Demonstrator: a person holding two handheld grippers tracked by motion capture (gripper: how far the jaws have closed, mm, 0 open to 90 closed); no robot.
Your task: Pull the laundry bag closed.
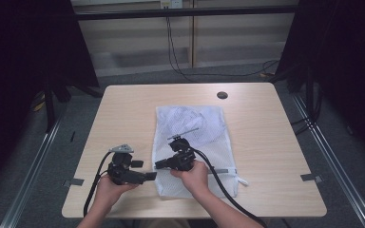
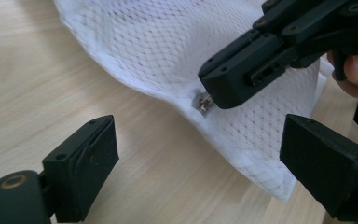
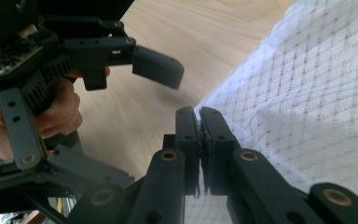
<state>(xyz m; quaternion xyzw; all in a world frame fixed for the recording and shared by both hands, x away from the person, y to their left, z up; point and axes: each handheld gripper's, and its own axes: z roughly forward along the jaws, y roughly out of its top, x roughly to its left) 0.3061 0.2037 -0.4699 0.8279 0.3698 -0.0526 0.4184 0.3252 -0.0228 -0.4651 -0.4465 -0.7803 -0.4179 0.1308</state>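
Right gripper (image 3: pixel 199 122): jaws pressed together on the near left edge of the white mesh laundry bag (image 1: pixel 195 142), beside a small metal zipper pull (image 2: pixel 204 103) that pokes out at the jaw tips. Left gripper (image 1: pixel 147 177): jaws wide apart, nothing between them, aimed at that same bag edge from just beside it, not touching. Bag lies flat mid-table, long axis running away from the person; something pale and crumpled shows through the mesh in its far half, contents otherwise hard to tell. A zipper tab (image 1: pixel 241 181) sticks out at the near right corner. Surface: light wood-grain table (image 1: pixel 123 109), a round dark cable hole (image 1: pixel 222 95) near the far edge. Beyond: grey floor, dangling black cables (image 1: pixel 171 47), dark curtains on both sides. A cable from the right gripper trails across the bag's near end.
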